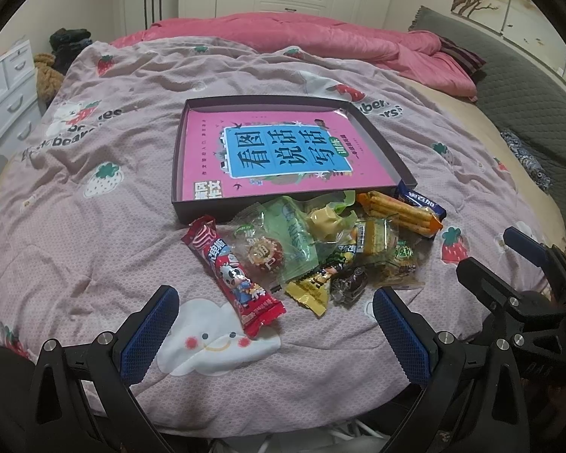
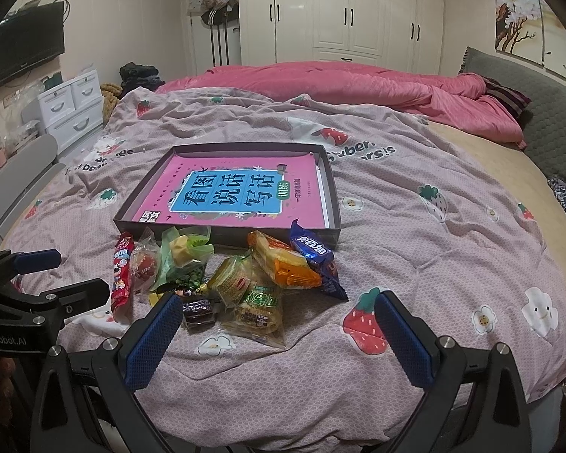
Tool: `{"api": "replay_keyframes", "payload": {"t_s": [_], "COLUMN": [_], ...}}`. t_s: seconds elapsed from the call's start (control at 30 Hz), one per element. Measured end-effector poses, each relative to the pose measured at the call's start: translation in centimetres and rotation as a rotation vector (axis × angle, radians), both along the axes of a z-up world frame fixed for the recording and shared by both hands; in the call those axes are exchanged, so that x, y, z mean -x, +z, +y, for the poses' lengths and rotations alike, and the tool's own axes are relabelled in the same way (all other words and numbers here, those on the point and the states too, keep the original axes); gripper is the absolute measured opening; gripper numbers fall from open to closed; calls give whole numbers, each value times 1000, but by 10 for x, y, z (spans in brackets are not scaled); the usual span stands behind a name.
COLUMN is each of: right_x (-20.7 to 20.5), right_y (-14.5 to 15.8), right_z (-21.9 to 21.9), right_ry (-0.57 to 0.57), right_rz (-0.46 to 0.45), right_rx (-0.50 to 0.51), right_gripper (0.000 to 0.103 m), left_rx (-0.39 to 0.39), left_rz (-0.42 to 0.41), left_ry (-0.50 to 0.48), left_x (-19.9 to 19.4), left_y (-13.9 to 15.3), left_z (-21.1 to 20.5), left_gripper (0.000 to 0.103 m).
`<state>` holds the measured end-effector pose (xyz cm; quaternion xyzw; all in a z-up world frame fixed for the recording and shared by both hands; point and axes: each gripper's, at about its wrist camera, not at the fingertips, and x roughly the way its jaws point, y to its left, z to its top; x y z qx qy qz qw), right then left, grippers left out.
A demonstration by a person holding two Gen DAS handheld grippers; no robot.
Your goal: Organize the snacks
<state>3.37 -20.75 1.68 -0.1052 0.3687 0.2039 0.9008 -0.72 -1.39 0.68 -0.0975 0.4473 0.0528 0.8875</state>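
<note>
Crinkly wrapped snacks [image 2: 230,283] lie heaped on the strawberry-print quilt [image 1: 94,226], touching the near wall of the shallow dark box [image 1: 381,147] holding a pink book [image 1: 283,151]. Left tool [image 1: 275,336] and right tool [image 2: 279,339]: jaws spread wide, empty, just short of the heap. Suggest taking edge items first: red stick pack [image 1: 234,275], blue Oreo pack [image 2: 319,264]; pinch across the narrow width, lift clear of the wall.

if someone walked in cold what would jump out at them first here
The bright pink book with a blue title panel lies flat inside a shallow dark box on the strawberry-print quilt. Just in front of the box sits a loose pile of snacks, with a long red packet at its left edge. Both hand-held grippers, left and right, are open and empty.
</note>
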Motion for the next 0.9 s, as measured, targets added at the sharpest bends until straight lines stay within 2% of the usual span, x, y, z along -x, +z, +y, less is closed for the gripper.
{"api": "replay_keyframes", "payload": {"t_s": [0.6, 0.9], "right_x": [-9, -13], "right_y": [-4, -8], "right_z": [-7, -6], "right_ry": [-22, -18], "right_rz": [21, 36], "right_rx": [-35, -40], "right_gripper": [102, 102], "left_rx": [51, 110], "left_rz": [29, 85], "left_ry": [29, 97], "left_x": [-3, -7], "left_y": [-7, -22], "left_z": [17, 41], "left_gripper": [102, 102]}}
